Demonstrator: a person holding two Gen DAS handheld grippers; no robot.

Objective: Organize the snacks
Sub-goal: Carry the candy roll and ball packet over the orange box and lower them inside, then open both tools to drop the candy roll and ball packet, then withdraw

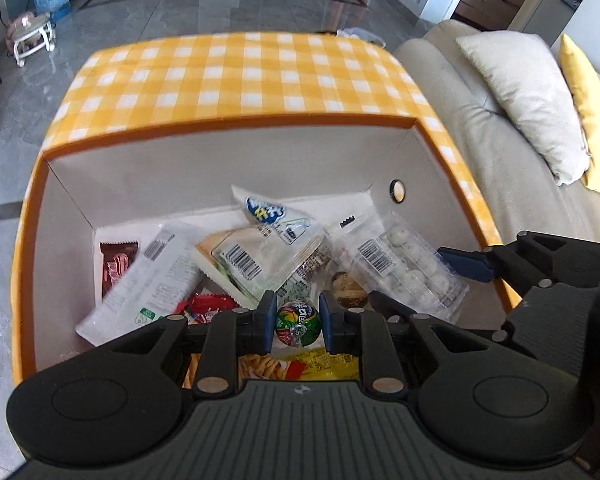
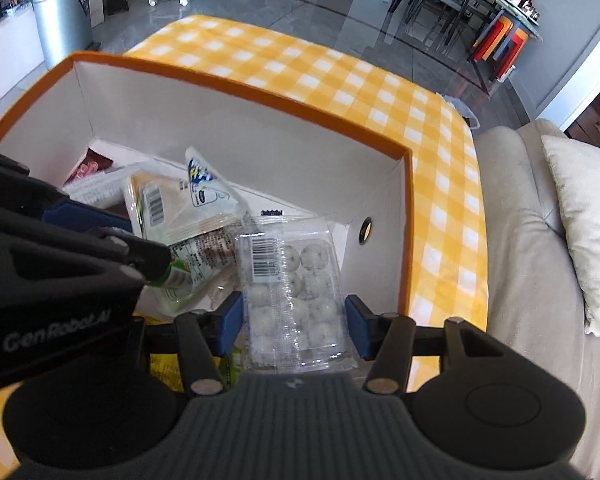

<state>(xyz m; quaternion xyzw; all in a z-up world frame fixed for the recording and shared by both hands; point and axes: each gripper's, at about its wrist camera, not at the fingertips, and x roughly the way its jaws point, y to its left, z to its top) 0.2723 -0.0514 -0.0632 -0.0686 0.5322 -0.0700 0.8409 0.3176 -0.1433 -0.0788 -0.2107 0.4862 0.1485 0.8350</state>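
Observation:
An orange-rimmed box [image 1: 228,122] with white walls stands on a yellow checked tablecloth and holds several snack packs. My left gripper [image 1: 298,322] hovers over the box's near side, its blue pads spread just wider than a small round candy [image 1: 298,323] in green and red wrap between them. My right gripper [image 2: 294,322] is open above a clear tray of white balls [image 2: 292,292], which lies in the box's right part, also in the left wrist view [image 1: 404,270]. A white and blue pouch [image 1: 266,210] lies on top of the pile.
The checked tablecloth [image 1: 236,76] stretches beyond the box. A beige sofa [image 1: 496,148] with a white cushion [image 1: 528,92] stands to the right. A metal bin [image 2: 62,16] stands on the floor at far left. The left gripper's body [image 2: 60,280] crosses the right wrist view.

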